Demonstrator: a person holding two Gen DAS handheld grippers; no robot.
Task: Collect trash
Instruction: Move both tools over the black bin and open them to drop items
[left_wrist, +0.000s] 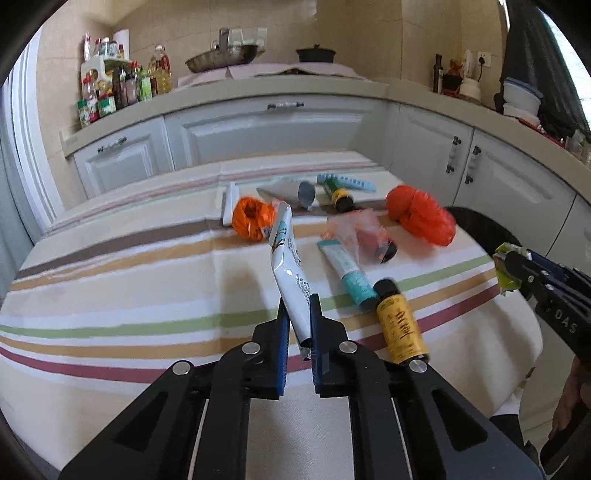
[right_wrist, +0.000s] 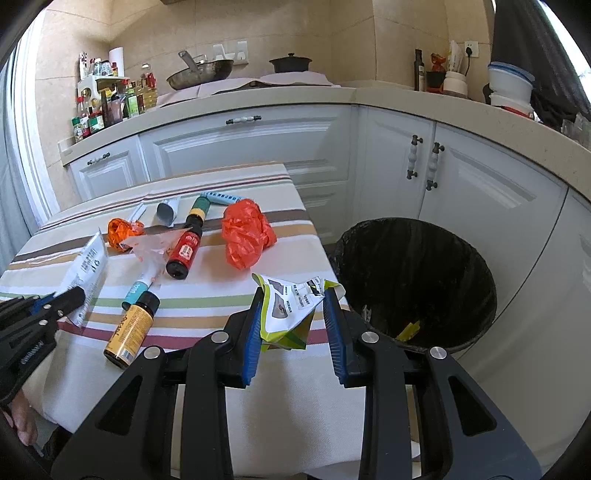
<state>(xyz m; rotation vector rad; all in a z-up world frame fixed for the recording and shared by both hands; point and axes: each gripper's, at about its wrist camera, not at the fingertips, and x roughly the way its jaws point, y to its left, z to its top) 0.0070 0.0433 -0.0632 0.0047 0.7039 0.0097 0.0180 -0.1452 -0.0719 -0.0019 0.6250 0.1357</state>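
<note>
At the far left of the right wrist view the left gripper (right_wrist: 70, 295) reaches in from the frame edge, its jaws narrow and closed on a white tube (right_wrist: 86, 273); the left wrist view shows the tube (left_wrist: 286, 266) pinched near its crimped end and lifted so the rest slants up toward the centre of the frame, clear of the tabletop (left_wrist: 110, 295). Gripping the flat end likely keeps it from slipping.

Moving right across the striped cloth, the loose trash lies in the middle of the frame: an orange wrapper (right_wrist: 120, 230), a yellow bottle (right_wrist: 129, 332) touching a teal tube (right_wrist: 135, 290), a red bottle (right_wrist: 184, 251) partly under a clear plastic bag (right_wrist: 155, 247), a grey cone (right_wrist: 168, 212), a green-capped bottle (right_wrist: 199, 210) and a crumpled red bag (right_wrist: 245, 236).

Right of centre, low in the frame, the right gripper (right_wrist: 295, 314) has its jaws partly closed on a crumpled green-and-white packet (right_wrist: 290, 310), held above the tabletop edge (right_wrist: 317, 236).

Further right, a bin (right_wrist: 417, 288) lined with a black bag stands on the floor beside the tabletop, with a yellow scrap (right_wrist: 408, 330) already inside. Both held pieces look ready to go there, the packet being nearer
</note>
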